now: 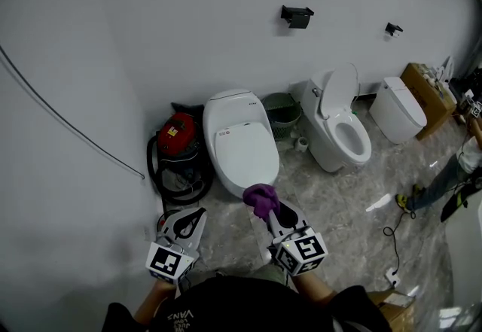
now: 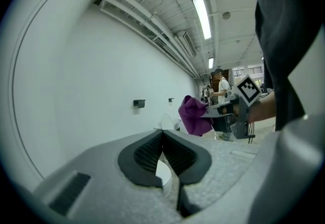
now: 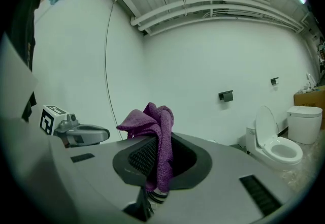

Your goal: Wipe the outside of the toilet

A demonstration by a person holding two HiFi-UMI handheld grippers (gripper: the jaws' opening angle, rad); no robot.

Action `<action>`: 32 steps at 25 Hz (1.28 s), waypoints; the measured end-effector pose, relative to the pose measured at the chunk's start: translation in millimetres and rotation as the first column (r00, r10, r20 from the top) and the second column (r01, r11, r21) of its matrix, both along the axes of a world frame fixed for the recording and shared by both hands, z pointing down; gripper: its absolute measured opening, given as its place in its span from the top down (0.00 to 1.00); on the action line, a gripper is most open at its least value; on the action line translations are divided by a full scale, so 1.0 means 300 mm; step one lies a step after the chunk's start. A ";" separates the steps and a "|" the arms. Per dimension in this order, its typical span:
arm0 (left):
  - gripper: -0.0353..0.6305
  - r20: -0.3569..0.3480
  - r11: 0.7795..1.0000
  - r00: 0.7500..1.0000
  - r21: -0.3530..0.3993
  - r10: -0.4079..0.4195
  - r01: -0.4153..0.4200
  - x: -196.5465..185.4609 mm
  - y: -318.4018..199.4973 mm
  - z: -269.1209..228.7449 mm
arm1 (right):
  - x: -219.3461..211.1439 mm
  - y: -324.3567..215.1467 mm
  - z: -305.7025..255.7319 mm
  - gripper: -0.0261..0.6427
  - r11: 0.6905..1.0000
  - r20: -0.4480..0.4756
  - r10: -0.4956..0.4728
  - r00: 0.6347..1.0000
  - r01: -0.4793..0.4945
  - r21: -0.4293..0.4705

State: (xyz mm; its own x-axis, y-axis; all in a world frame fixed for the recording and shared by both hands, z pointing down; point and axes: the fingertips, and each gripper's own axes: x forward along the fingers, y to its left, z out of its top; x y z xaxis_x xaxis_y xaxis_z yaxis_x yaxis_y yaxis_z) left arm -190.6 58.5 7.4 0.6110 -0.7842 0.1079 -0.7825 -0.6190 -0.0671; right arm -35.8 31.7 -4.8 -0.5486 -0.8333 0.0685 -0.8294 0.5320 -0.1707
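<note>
A white toilet (image 1: 239, 141) with its lid down stands against the wall, straight ahead of me. My right gripper (image 1: 273, 211) is shut on a purple cloth (image 1: 260, 199), held just above the toilet's near rim. The purple cloth (image 3: 152, 131) sticks up between the dark pads (image 3: 143, 157). My left gripper (image 1: 184, 223) hangs lower left of the toilet, shut with nothing in it; its pads (image 2: 151, 153) meet at the tips. From the left gripper view the right gripper (image 2: 223, 111) and the purple cloth (image 2: 193, 115) show to the right.
A red vacuum (image 1: 177, 135) with a black hose (image 1: 173, 181) sits left of the toilet. A green bin (image 1: 282, 114) stands behind it. A second toilet (image 1: 337, 126) with its lid up and a third white unit (image 1: 398, 109) stand further right, by a cardboard box (image 1: 428, 94). A person's leg (image 1: 437, 186) is at far right.
</note>
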 end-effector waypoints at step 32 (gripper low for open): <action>0.94 -0.016 0.999 0.999 -0.009 0.036 -0.036 0.043 0.009 0.030 | 0.035 0.025 0.100 0.90 0.990 -0.037 0.054 0.998 -0.059 -0.126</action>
State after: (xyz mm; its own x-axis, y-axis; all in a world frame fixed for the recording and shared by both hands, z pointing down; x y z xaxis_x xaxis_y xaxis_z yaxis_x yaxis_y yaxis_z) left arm -177.6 61.3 16.3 0.6408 -0.7604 0.1053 -0.7604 -0.6476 -0.0488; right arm -25.3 39.2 25.2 -0.4966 -0.8462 0.1931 -0.8639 0.4601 -0.2051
